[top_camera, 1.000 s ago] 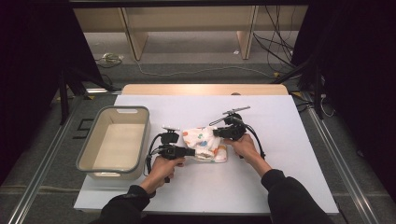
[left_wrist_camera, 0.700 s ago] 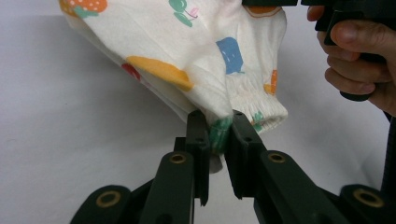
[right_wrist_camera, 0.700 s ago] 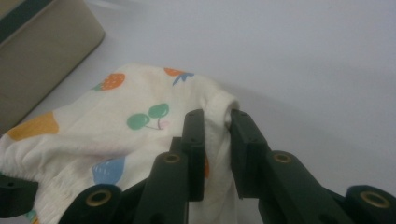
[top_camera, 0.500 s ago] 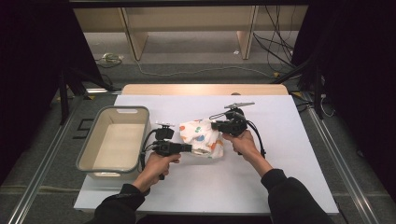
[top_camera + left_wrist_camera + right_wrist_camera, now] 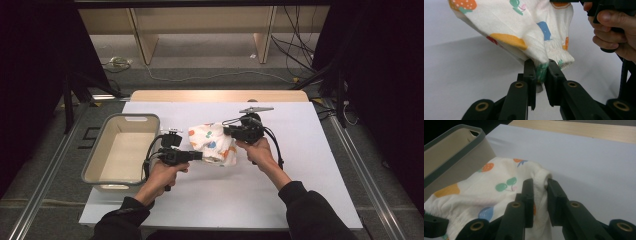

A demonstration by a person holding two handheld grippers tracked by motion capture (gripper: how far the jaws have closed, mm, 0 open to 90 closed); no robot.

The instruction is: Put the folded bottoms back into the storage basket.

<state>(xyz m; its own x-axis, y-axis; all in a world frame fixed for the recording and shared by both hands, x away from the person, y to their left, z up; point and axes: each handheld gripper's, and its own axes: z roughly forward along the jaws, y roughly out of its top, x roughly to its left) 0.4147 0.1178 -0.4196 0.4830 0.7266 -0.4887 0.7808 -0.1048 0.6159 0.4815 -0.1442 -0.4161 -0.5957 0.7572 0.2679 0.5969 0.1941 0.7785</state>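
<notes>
A small white garment (image 5: 212,143) printed with coloured fruit hangs just above the white table, held from both sides. My left gripper (image 5: 199,156) is shut on its lower left edge; in the left gripper view the jaws pinch a green-trimmed hem of the garment (image 5: 524,37) at the left gripper (image 5: 541,71). On the right, my right gripper (image 5: 227,132) is shut on the upper edge; its own view has a fold of the garment (image 5: 486,187) clamped in the right gripper (image 5: 539,183).
A grey-rimmed beige bin (image 5: 95,172) stands at the table's left, also seen as the bin (image 5: 454,142) close beside the cloth. The white table top (image 5: 300,150) spreads to the right. A wooden strip (image 5: 220,95) runs along the far edge.
Both grippers have risen and lifted the garment off the table; it has shifted slightly left, toward the bin, and now hangs bunched between them.
</notes>
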